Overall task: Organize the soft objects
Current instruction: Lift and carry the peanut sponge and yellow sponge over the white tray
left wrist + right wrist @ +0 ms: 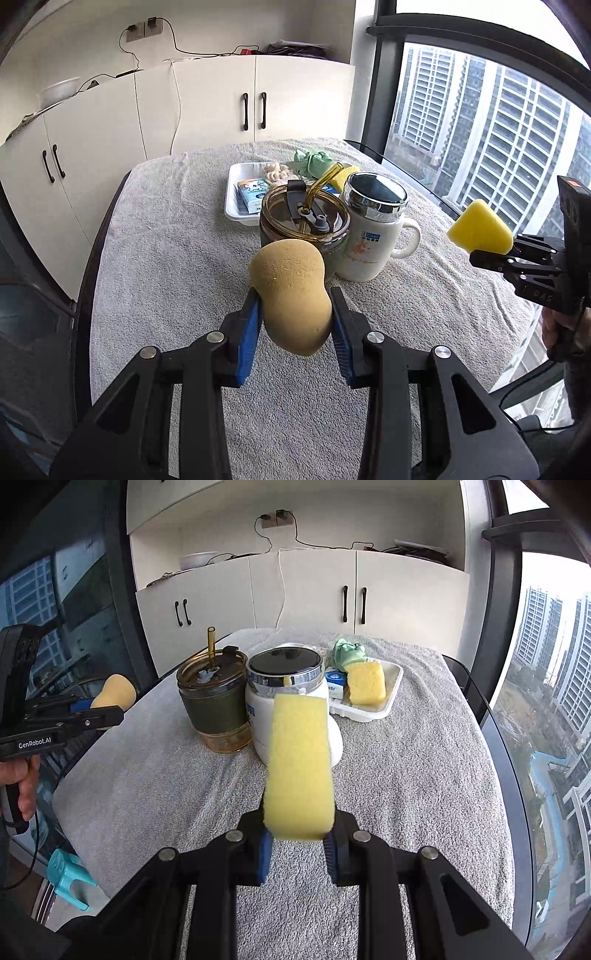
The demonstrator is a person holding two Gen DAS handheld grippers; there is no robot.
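Observation:
My left gripper [295,321] is shut on a tan gourd-shaped makeup sponge [291,295] and holds it above the towel-covered table; it also shows in the right wrist view [112,694]. My right gripper [299,834] is shut on a yellow sponge block [300,764], held upright above the table; it shows at the right in the left wrist view [480,230]. A white tray [391,694] at the far side holds another yellow sponge [366,684], a blue tissue pack [253,194], a green cloth [349,651] and a beige scrunchie [275,171].
An amber glass tumbler with straw and lid [212,705] and a white lidded mug [288,686] stand mid-table in front of the tray. A grey towel [177,258] covers the table. White cabinets [221,107] stand behind; windows are on the right.

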